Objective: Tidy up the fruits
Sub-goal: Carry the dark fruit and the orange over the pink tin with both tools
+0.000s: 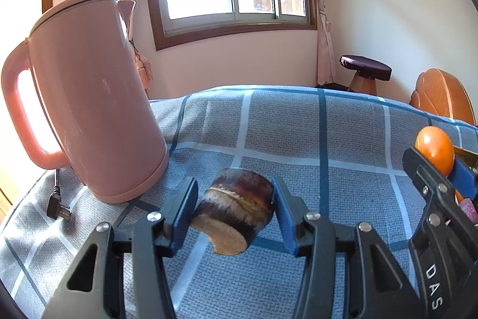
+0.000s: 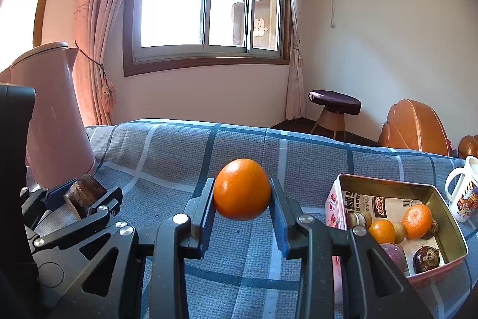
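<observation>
My left gripper (image 1: 236, 207) is shut on a dark brown water chestnut (image 1: 239, 208) with a tan cut base, held just above the blue checked cloth. It also shows at the left of the right wrist view (image 2: 85, 195). My right gripper (image 2: 242, 199) is shut on an orange (image 2: 242, 189), lifted above the cloth; the orange also shows at the right edge of the left wrist view (image 1: 434, 150). A pink metal tin (image 2: 388, 184) at the right holds two oranges (image 2: 416, 220), dark chestnuts (image 2: 425, 259) and other small fruit.
A tall pink electric kettle (image 1: 95, 100) stands at the left on the cloth, its black plug (image 1: 58, 210) lying beside it. A white printed mug (image 2: 461, 193) stands right of the tin. A stool (image 2: 333, 106) and wooden chair backs (image 2: 415, 127) are beyond the table.
</observation>
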The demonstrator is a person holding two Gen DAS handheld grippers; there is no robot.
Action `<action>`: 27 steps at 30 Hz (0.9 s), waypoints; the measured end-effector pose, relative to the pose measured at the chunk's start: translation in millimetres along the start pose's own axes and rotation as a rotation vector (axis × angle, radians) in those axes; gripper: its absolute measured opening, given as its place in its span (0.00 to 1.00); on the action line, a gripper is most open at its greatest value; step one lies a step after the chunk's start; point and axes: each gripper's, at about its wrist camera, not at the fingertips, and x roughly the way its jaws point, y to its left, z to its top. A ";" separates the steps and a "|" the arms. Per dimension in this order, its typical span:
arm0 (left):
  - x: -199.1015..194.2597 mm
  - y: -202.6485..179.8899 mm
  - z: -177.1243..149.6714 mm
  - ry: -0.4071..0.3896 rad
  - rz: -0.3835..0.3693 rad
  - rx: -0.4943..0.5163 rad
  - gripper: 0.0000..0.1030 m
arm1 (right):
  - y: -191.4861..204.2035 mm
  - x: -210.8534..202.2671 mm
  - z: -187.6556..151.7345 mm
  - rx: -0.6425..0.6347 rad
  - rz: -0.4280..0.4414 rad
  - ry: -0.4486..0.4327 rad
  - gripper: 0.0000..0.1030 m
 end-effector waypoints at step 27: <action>-54.0 -13.3 -28.2 -0.041 0.003 -0.016 0.51 | -23.7 -47.8 -21.3 0.005 -0.044 -0.019 0.35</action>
